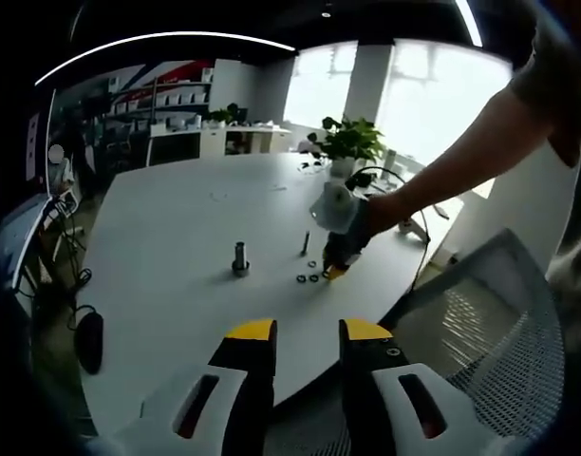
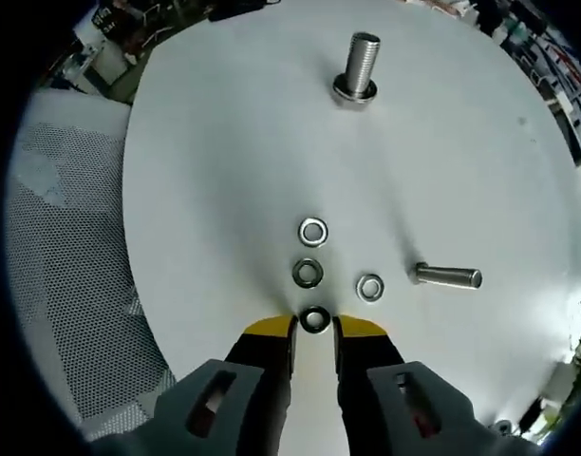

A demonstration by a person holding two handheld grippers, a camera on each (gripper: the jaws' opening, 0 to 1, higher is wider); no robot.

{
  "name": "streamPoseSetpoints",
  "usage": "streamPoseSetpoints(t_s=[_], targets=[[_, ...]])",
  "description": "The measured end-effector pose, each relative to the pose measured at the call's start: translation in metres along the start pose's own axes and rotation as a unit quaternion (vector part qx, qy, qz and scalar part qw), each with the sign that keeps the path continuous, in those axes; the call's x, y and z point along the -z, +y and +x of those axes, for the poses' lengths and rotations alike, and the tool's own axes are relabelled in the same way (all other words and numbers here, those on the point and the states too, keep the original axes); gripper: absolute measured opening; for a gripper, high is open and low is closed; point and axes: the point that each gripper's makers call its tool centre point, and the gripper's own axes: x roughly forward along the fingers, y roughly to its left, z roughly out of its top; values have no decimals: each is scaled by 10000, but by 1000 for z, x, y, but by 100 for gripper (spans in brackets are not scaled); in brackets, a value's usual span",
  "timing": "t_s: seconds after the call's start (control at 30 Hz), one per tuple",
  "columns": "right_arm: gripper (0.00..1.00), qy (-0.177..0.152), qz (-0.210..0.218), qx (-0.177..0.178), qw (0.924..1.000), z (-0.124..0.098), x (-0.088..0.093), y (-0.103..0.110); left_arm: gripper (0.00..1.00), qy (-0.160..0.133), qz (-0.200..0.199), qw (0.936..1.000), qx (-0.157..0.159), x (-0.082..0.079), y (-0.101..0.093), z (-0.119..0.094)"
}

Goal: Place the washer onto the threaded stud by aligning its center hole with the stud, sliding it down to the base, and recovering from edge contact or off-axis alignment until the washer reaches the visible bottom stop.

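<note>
I am at the pick-up step: my right gripper (image 2: 314, 328) has its jaws slightly apart around the nearest of 4 washers (image 2: 314, 319) on the white table (image 2: 224, 142), not yet clamped. My left gripper (image 1: 308, 332) hangs open and empty, well back. Next I judge I must close, lift, and carry it to the upright threaded stud (image 2: 357, 66) far ahead, hole centred.

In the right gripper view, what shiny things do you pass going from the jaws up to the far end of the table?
Washer between the jaws → second washer → third washer → upright threaded stud.

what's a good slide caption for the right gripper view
Right gripper open around one of four washers, upright threaded stud ahead.
</note>
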Motion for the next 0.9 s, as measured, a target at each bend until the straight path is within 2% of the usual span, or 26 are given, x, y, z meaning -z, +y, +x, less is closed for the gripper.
streamPoseSetpoints(t_s=[0.13, 0.33, 0.37, 0.4, 0.8, 0.9], targets=[[16, -73, -226, 19, 9997, 0, 0, 0, 24, -9, -5, 10000, -10, 0, 1, 0], [15, -119, 16, -51, 9999, 0, 0, -2, 23, -15, -6, 10000, -14, -1, 1, 0], [14, -14, 177, -32, 9998, -1, 5, -1, 23, -22, -14, 10000, -10, -1, 1, 0], [14, -76, 52, -51, 9999, 2, 3, -3, 23, -14, -19, 10000, -11, 0, 1, 0], [13, -213, 135, 47, 9997, 0, 1, -2, 23, -56, -16, 10000, -59, -2, 3, -2], [13, -198, 142, -32, 9997, 0, 2, 2, 23, -8, -11, 10000, -82, 0, 3, -1]])
